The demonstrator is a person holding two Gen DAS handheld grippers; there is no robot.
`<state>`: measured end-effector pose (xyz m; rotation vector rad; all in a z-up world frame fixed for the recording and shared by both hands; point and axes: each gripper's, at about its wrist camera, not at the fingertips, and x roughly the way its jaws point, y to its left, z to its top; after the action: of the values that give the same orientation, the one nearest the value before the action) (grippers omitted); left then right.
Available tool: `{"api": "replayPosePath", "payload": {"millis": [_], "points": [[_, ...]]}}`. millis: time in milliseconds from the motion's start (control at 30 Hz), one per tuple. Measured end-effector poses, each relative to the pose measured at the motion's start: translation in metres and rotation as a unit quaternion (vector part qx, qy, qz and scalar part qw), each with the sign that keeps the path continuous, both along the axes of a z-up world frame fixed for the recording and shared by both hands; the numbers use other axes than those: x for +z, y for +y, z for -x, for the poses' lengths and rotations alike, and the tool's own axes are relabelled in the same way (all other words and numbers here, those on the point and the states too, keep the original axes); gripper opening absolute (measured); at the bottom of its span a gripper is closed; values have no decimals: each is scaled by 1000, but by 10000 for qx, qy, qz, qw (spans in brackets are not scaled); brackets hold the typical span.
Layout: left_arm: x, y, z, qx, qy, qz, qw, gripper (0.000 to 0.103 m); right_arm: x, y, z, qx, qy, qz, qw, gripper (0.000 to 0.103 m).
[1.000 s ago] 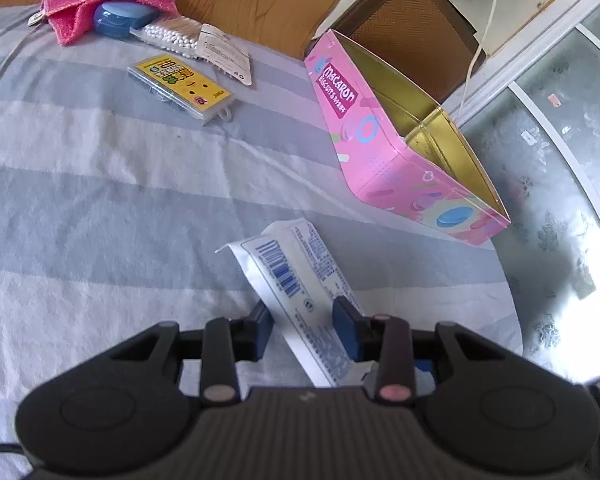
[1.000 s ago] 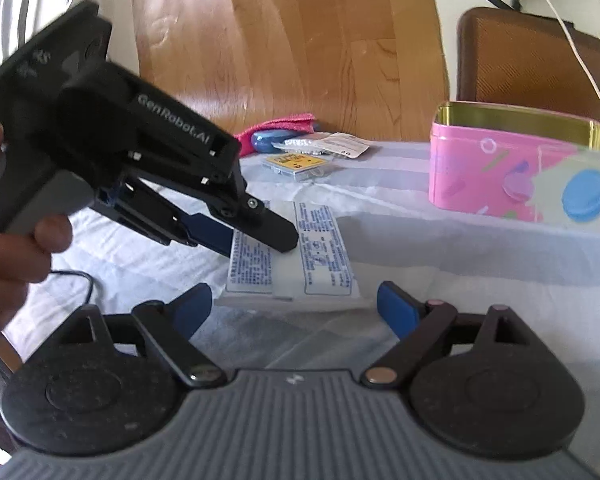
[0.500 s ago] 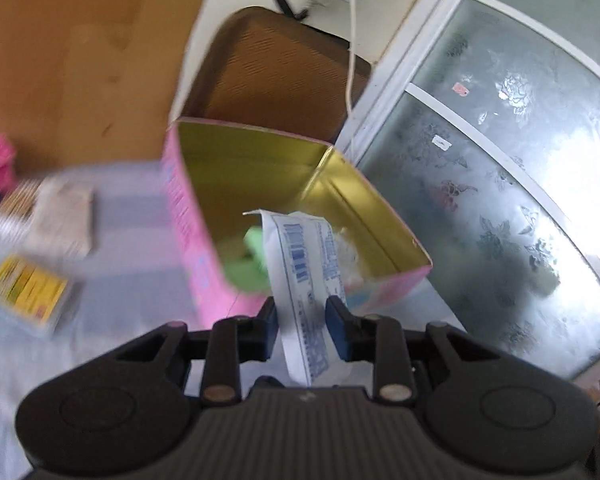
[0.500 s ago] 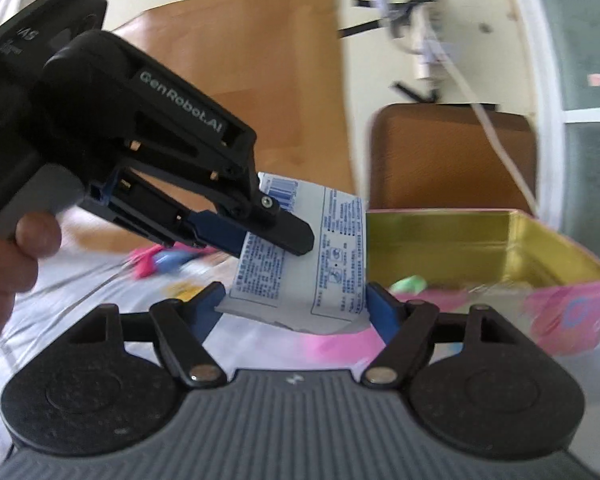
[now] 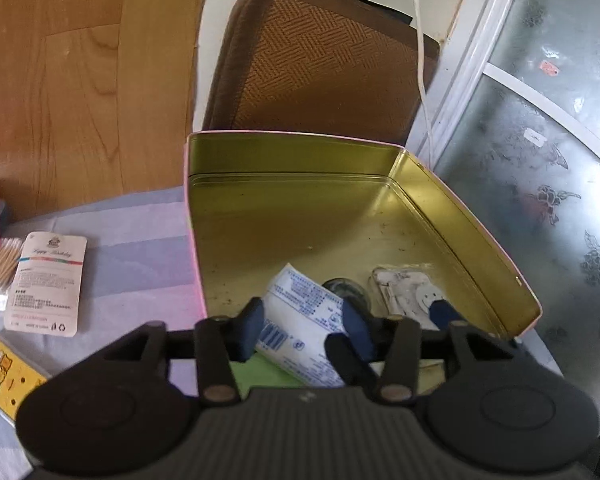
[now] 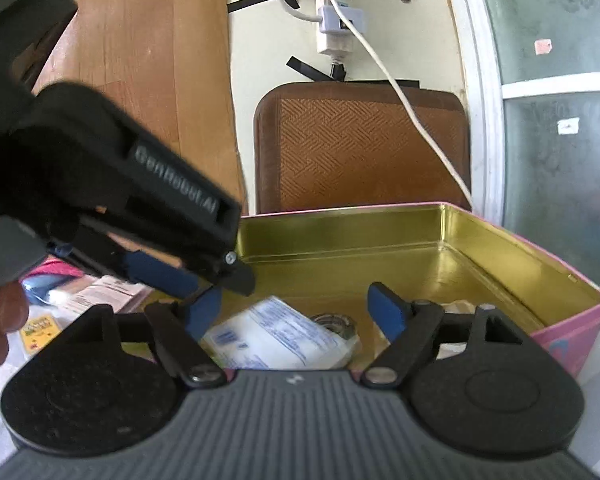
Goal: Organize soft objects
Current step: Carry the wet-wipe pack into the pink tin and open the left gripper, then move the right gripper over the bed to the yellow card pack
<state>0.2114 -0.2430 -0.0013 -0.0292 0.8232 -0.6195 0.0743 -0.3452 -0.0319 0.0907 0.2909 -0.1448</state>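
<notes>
Now white packet [image 5: 300, 316] in tin [image 5: 459, 216], long axis slanting far-left to near-right.

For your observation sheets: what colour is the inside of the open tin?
Shiny gold inside the tin, clearest in the left wrist view.

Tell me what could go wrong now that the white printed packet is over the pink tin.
1. The white printed soft packet lies between the left gripper jaws, which have just been opening; pulling away could drag it back out.
2. The right gripper sits open close beside the left, so they might collide over the gold-lined pink tin.
3. The packet may land on the small round object and sit unevenly.
</notes>
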Motion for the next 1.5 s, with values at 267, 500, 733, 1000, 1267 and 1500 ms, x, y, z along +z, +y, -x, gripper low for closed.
{"api": "replayPosePath", "payload": {"millis": [267,500,733,1000,1267,1500], "points": [[27,43,44,338,-831,-241,9957,53,4,4,16,306,-251,-112,9992,85],[31,105,73,1134,-1302,-690,9826,54,14,32,49,382,-467,-156,9981,63],[-7,176,71,1889,-991,-1070,9711,55,9,73,60,802,-103,-304,9963,32],[-45,245,68,2548,-828,-1405,9531,57,-2,120,41,1250,553,-303,9902,33],[-72,277,66,2832,-809,-1332,9463,67,-13,143,27,1301,1018,-90,9862,33],[-69,274,71,2685,-927,-1315,9497,71,-19,141,20,1333,1323,-184,9820,34]]}}
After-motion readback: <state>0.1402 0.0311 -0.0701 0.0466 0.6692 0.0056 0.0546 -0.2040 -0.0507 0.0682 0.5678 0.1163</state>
